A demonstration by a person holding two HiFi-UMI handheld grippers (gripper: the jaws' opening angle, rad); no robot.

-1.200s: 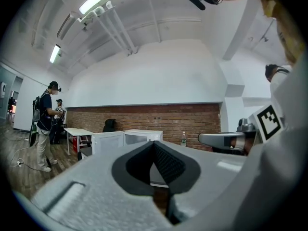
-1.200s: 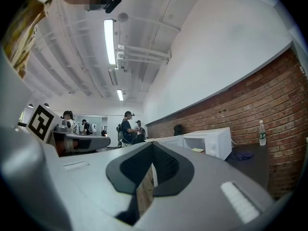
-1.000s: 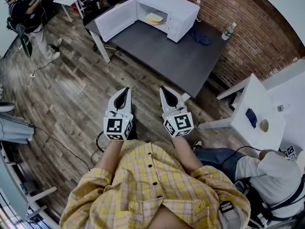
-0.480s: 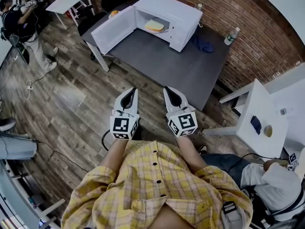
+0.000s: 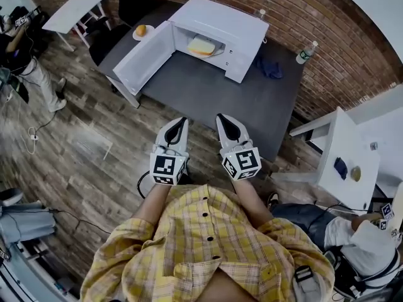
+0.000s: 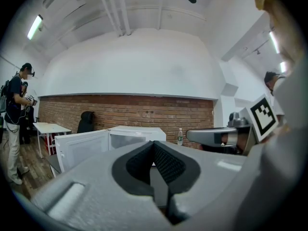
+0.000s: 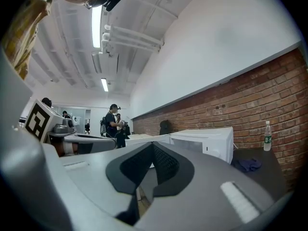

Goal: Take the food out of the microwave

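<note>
Hovering side by side at lower centre, the left tool (image 5: pixel 181 121) and right tool (image 5: pixel 221 117) were both pinched closed on nothing, probably just carried toward the microwave (image 5: pixel 234 19) at upper centre. Its door (image 5: pixel 143 58) stood open above the dark worktop (image 5: pixel 214 96). The food (image 5: pixel 201 44), a bread-like slab, lay inside, well apart from both.

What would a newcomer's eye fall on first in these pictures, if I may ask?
Most striking is the white microwave on the dark table by the brick wall, its door swung wide open and yellowish food lying inside. Next come the left gripper and right gripper in the foreground, both shut and empty, held side by side and pointing toward the table.
</note>
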